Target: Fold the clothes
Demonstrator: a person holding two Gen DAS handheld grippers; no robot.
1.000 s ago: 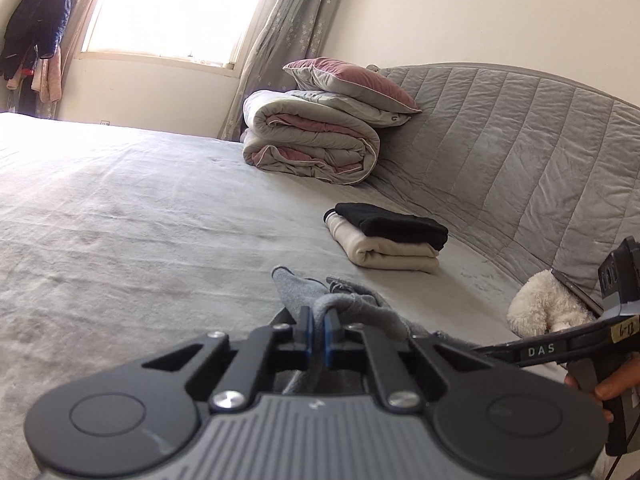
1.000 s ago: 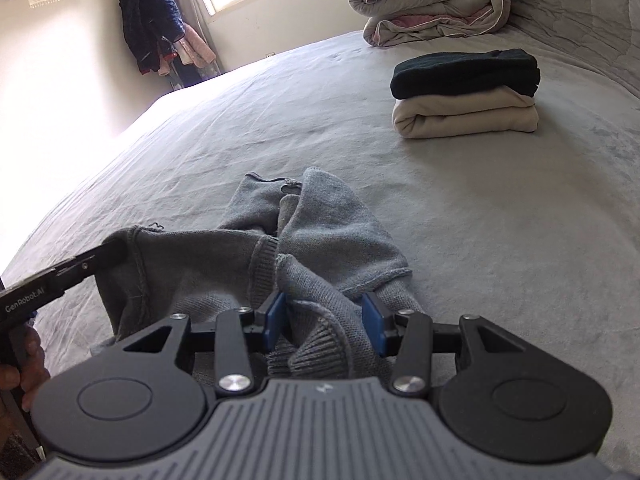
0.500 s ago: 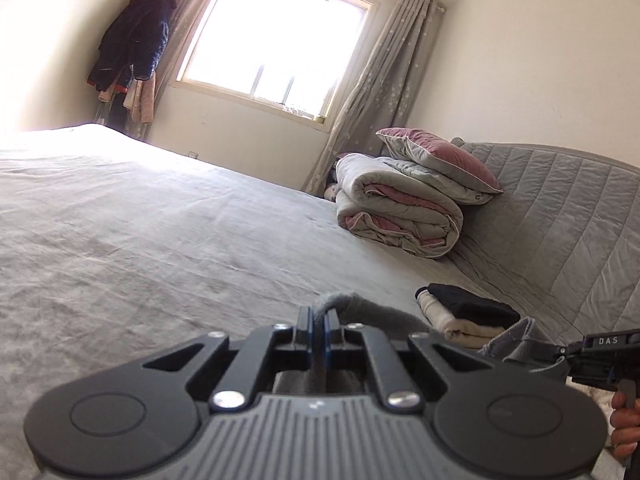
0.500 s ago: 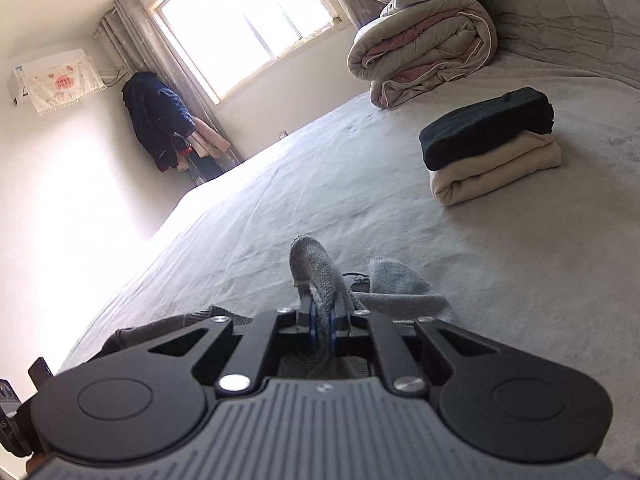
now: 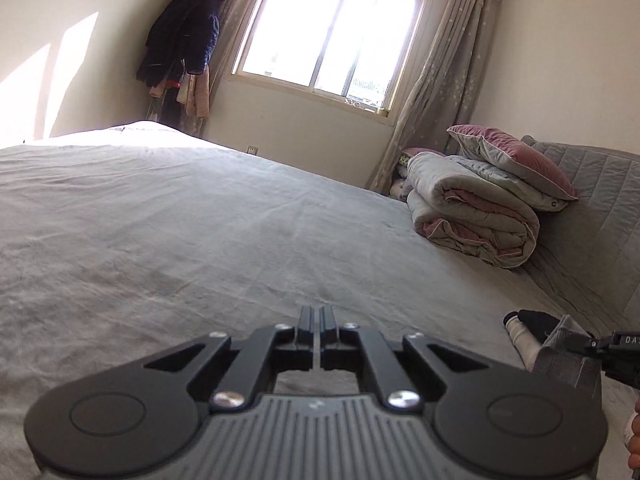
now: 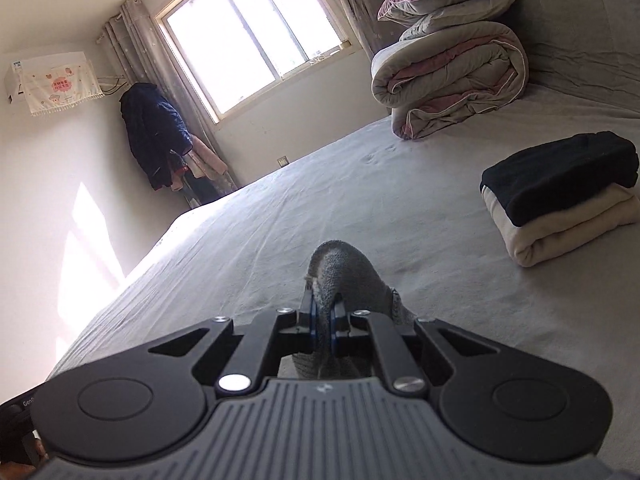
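Pinching a fold of grey knit sweater (image 6: 340, 268), the right gripper (image 6: 325, 312) has its jaws clamped on the cloth, which bulges ahead of the fingertips and hangs below them above the grey bed (image 6: 240, 240). The left gripper (image 5: 318, 320) has its jaws together with no cloth visible between them, though more grey knit shows off to its right. Soft, limp and light, the sweater looks likely to sag, so hems or shoulder seams seem the surest places to hold.

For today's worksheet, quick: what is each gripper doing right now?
Left gripper: closed; no cloth shows between its fingers.
Right gripper: closed on a fold of the grey knitted sweater, lifted off the grey bed sheet.
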